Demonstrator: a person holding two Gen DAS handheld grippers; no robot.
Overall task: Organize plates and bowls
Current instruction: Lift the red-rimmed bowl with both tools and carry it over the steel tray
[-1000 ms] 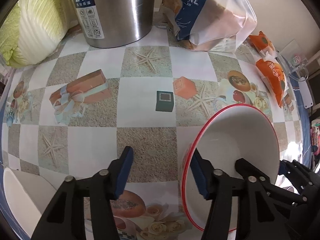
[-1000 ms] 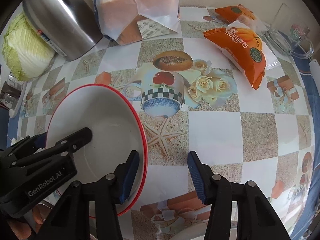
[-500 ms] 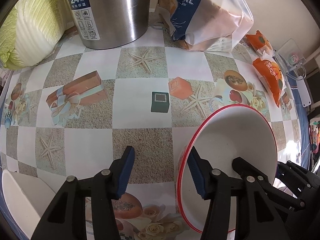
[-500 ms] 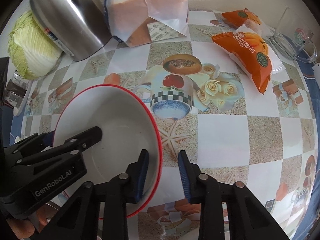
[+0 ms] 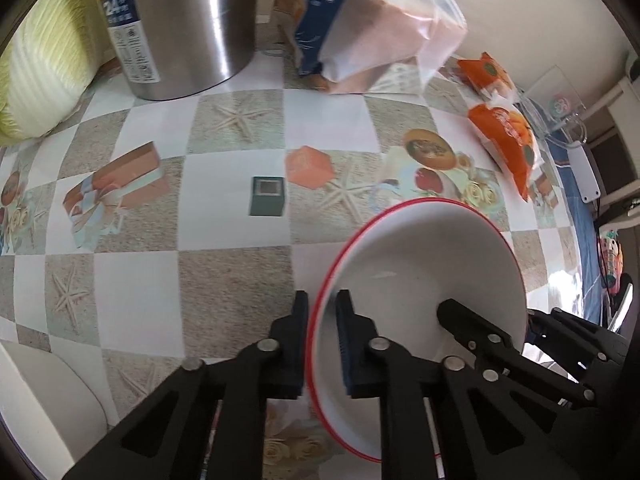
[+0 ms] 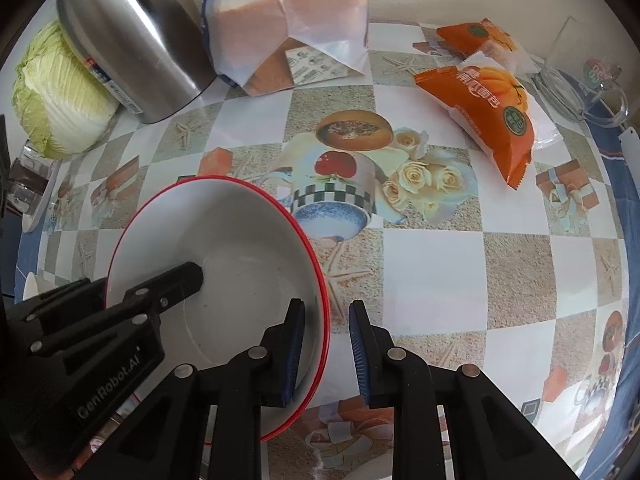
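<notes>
A white bowl with a red rim (image 6: 240,264) sits on the surface (image 6: 432,280), which is covered in a checked cloth printed with starfish, gift boxes and roses. The left hand-held gripper (image 5: 322,344) is clamped narrow on the bowl's near-left rim, one pad inside, one outside. The right hand-held gripper (image 6: 326,356) straddles the opposite rim; its jaws are closing, with a gap still showing on the outer side. "GenRobot.AI" is printed on the left gripper's body. Behind stand a steel flask (image 5: 176,24) whose label reads "24", a bread bag (image 5: 372,20) lettered "ORAL", and an orange snack packet (image 6: 488,112) with Chinese characters. A pale cabbage (image 6: 60,96) lies beside the flask.
</notes>
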